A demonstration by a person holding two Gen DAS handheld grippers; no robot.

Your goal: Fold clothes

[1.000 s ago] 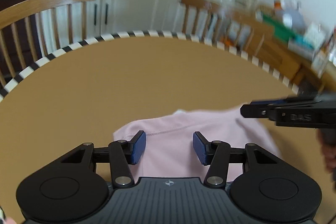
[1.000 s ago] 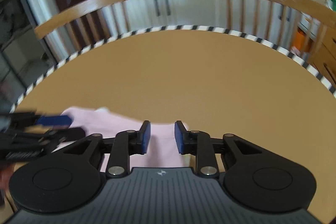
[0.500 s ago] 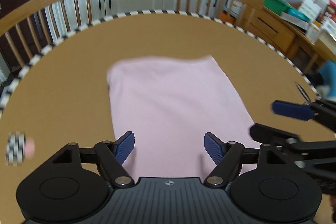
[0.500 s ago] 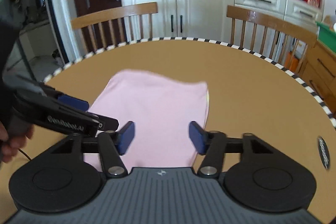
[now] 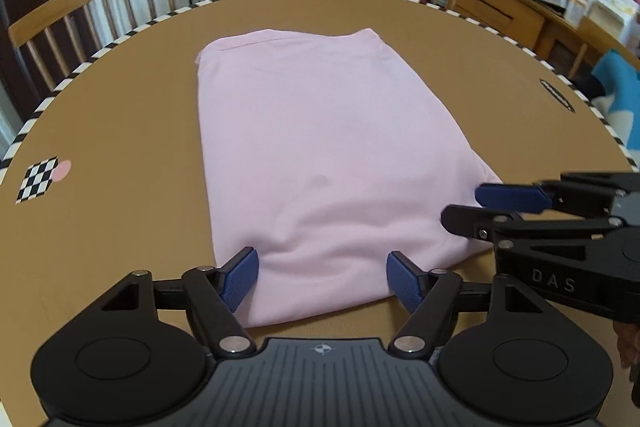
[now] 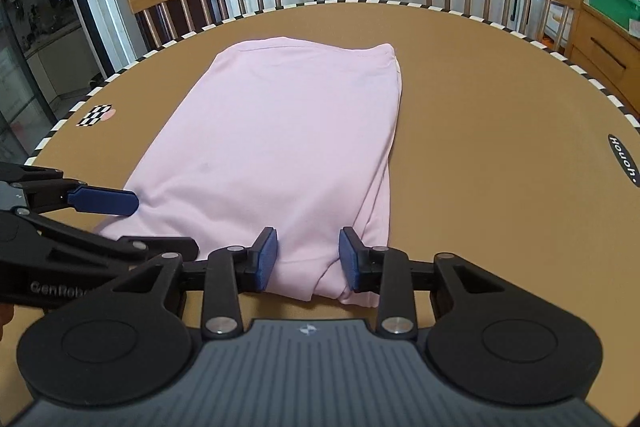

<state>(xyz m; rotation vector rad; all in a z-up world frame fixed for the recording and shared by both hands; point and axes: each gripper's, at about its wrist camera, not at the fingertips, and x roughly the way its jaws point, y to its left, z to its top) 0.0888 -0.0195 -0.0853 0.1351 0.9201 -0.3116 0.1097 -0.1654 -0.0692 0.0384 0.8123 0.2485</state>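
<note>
Pink garment point(image 5: 320, 147) folded on table point(image 5: 120, 107); left gripper point(image 5: 322, 277) spread wide, right gripper point(image 6: 307, 259) closing, apparently ungripped.

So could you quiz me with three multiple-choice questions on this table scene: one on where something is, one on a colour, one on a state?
1. Where does the checkered marker sit?
A. On the garment
B. On the table, left of the garment
C. On a chair

2. What colour is the garment?
A. Pale pink
B. Green
C. Black

3. How does the garment lie?
A. Crumpled in a heap
B. Hanging off a chair
C. Folded flat on the table

Answers: B, the marker lies on bare tabletop left of the cloth; A, the cloth is pale pink; C, it forms a smooth rectangle.
</note>
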